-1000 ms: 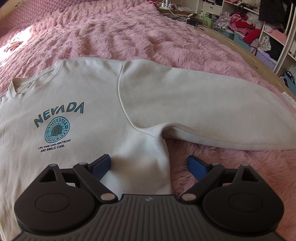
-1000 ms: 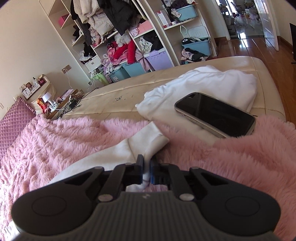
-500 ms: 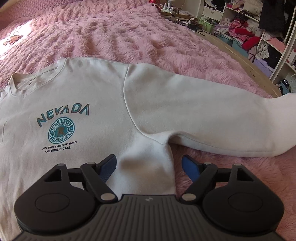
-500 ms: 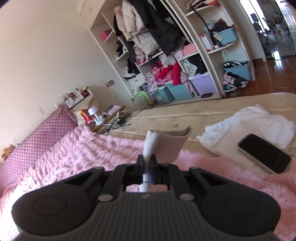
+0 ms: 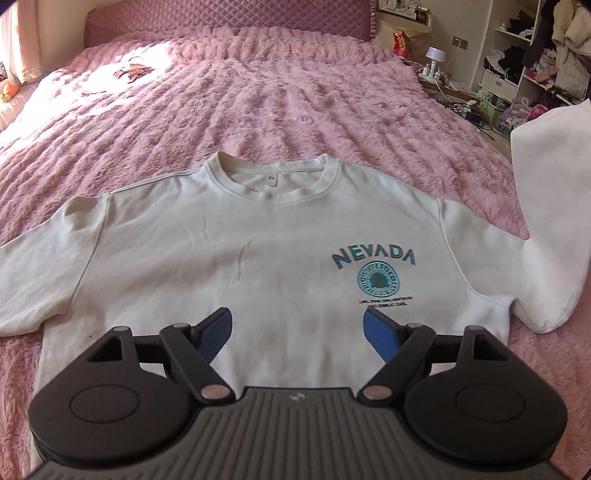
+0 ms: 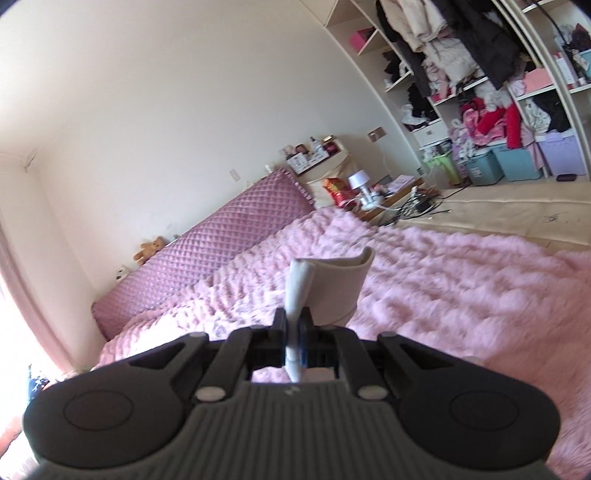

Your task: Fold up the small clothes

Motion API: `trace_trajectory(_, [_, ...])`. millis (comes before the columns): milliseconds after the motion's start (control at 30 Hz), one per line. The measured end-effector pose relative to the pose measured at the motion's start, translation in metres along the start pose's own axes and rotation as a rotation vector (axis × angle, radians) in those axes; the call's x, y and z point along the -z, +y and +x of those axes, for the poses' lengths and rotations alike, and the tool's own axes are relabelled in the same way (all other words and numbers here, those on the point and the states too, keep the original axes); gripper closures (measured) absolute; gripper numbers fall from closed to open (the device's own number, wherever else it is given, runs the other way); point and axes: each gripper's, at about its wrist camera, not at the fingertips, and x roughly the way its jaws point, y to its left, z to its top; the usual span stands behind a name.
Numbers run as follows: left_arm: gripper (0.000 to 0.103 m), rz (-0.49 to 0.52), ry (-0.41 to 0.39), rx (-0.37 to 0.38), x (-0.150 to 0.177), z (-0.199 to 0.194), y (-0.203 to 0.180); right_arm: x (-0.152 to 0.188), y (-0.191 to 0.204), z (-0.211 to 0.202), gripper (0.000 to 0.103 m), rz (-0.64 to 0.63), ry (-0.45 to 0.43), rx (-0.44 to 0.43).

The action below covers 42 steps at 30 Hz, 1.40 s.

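- A white cotton sweatshirt [image 5: 229,251] with a teal "NEVADA" print and round seal on the chest lies face up and flat on the fluffy pink bed cover [image 5: 288,103], its ribbed collar toward the quilted pink headboard [image 5: 229,14] and its hem toward the foot edge of the bed.
- The left gripper [image 5: 297,328] hangs over the lower middle of the sweatshirt, near the hem; its blue-padded fingers [image 5: 218,326] stand wide apart with nothing between them.
- The sweatshirt's sleeve at the right edge of the left wrist view [image 5: 550,206] is lifted clear of the bed cover and rises out of frame; the other sleeve lies flat on the bed cover.
- The right gripper [image 6: 294,330] is clamped tight on the white ribbed sleeve cuff [image 6: 332,284], which sticks up between the closed fingers above the pink bed cover [image 6: 461,280].
- Beyond the far side of the bed stand a cluttered bedside table with a small white lamp [image 6: 360,184] and open shelves stuffed with clothes [image 6: 480,85].
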Motion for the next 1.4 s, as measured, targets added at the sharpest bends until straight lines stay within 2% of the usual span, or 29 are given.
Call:
trace_trajectory(100, [0.008, -0.058, 0.009, -0.044, 0.008, -0.008, 0.045, 0.031, 0.040, 0.014, 0.102, -0.005, 0.054, -0.066])
trace_trajectory(233, [0.008, -0.127, 0.016, -0.095, 0.018, -0.016, 0.095, 0.089, 0.095, 0.031, 0.102, -0.023, 0.145, -0.154])
trace_trajectory(400, [0.008, -0.206, 0.023, -0.155, 0.033, -0.022, 0.147, 0.160, 0.139, 0.050, 0.102, -0.055, 0.262, -0.230])
trace_trajectory(633, [0.008, -0.283, 0.015, -0.198, 0.047, -0.022, 0.193, 0.260, 0.150, 0.080, 0.102, -0.136, 0.445, -0.231])
trace_trajectory(767, [0.008, -0.310, -0.012, -0.160, 0.046, -0.015, 0.203, 0.297, 0.137, 0.098, 0.100, -0.212, 0.527, -0.227])
trace_trajectory(833, [0.008, -0.320, -0.024, -0.121, 0.042, -0.007, 0.204, 0.311, 0.130, 0.105, 0.091, -0.218, 0.592, -0.236])
trace_trajectory(867, [0.008, -0.327, -0.029, -0.093, 0.038, -0.001, 0.204, 0.313, 0.126, 0.107, 0.083, -0.211, 0.607, -0.246])
trace_trajectory(967, [0.008, -0.349, -0.038, -0.009, 0.029, 0.015, 0.200, 0.301, 0.120, 0.093, 0.071, -0.212, 0.611, -0.294])
trace_trajectory(1067, [0.009, -0.366, -0.023, 0.067, 0.021, 0.034, 0.193, 0.263, 0.111, 0.062, 0.069, -0.257, 0.551, -0.327])
trace_trajectory(1233, [0.026, -0.378, 0.034, 0.101, 0.015, 0.065, 0.182, 0.209, 0.072, 0.025, 0.069, -0.376, 0.435, -0.213])
trace_trajectory(1400, [0.028, -0.378, 0.024, 0.139, 0.015, 0.076, 0.177, 0.178, 0.021, 0.011, 0.069, -0.397, 0.416, -0.084])
